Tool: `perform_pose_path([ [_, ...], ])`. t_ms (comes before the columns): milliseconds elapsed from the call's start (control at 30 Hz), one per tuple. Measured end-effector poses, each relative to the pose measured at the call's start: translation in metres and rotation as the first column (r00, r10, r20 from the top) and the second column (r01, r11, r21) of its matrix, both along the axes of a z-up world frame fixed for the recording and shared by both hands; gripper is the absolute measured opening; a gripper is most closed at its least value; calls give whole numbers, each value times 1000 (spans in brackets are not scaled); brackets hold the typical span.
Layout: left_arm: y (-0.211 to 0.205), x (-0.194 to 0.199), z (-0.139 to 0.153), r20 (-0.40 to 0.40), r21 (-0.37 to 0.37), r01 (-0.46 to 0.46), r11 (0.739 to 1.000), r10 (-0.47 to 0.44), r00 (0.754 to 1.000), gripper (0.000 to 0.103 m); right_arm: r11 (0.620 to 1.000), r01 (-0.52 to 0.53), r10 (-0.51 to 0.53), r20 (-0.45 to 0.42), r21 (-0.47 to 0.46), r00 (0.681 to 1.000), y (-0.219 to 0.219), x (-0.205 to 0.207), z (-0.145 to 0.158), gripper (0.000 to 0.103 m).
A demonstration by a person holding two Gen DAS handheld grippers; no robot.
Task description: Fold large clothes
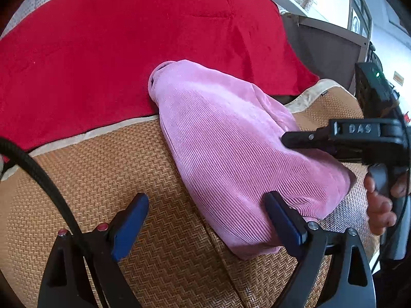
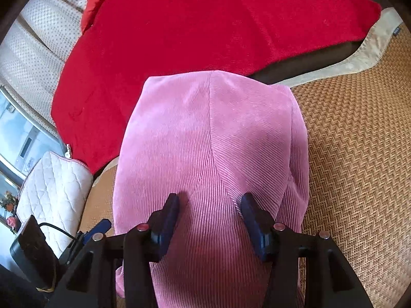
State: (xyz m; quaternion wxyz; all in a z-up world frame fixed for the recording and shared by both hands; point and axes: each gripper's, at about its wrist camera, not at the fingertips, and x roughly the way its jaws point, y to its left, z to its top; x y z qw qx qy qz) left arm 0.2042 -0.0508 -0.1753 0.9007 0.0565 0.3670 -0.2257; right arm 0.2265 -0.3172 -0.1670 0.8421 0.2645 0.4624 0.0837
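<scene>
Woven mat [image 2: 359, 141] – red blanket [image 2: 205, 25] – cream dotted sofa [image 2: 33, 59]

Right tongs [image 2: 209, 201] stand parted over the folded pink garment [image 2: 213, 138] — woven mat [image 2: 354, 154] beneath.

Bright daylight, soft shadows; sharp centres, strong fisheye bending, dark corners

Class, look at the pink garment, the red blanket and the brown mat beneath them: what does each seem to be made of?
Pink garment: probably corduroy or a ribbed velvety knit; fine parallel ridges with a soft sheen.
Red blanket: likely fleece or plush; fuzzy, matte nap, no visible weave.
Brown mat: seemingly woven rattan or bamboo; herringbone pattern, with a beige cloth border.
</scene>
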Motion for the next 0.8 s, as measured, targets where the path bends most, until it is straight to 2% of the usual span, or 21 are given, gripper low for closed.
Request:
perform_pose_path([
  [67,0,-1,0,13,14,-1,1000,1,1000,93,1000,9,-9,11,6,1000,-4,-2,7,55],
  [200,-2,-1,1,18,22,-6,1000,5,1000,93,998,59,-61,100,17,993,-13,-10,27,55],
  [267,-1,-2,1,20,23,-8,1000,7,1000,93,996,84,-85,117,13,990,-15,-12,32,55],
  [333,-2,-3,1,23,26,-11,1000,10,1000,93,994,106,-105,105,-1,989,-15,-10,27,55],
  [500,-3,-4,1,31,32,-14,999,13,999,93,997,71,-72,-15,-29,997,-7,9,-6,55],
  [700,-3,-4,2,43,45,-20,999,18,999,93,995,89,-90,-6,-32,996,-4,9,0,55],
  [800,-3,-5,3,50,53,-21,998,18,999,93,994,108,-108,49,-13,993,-12,1,14,55],
])
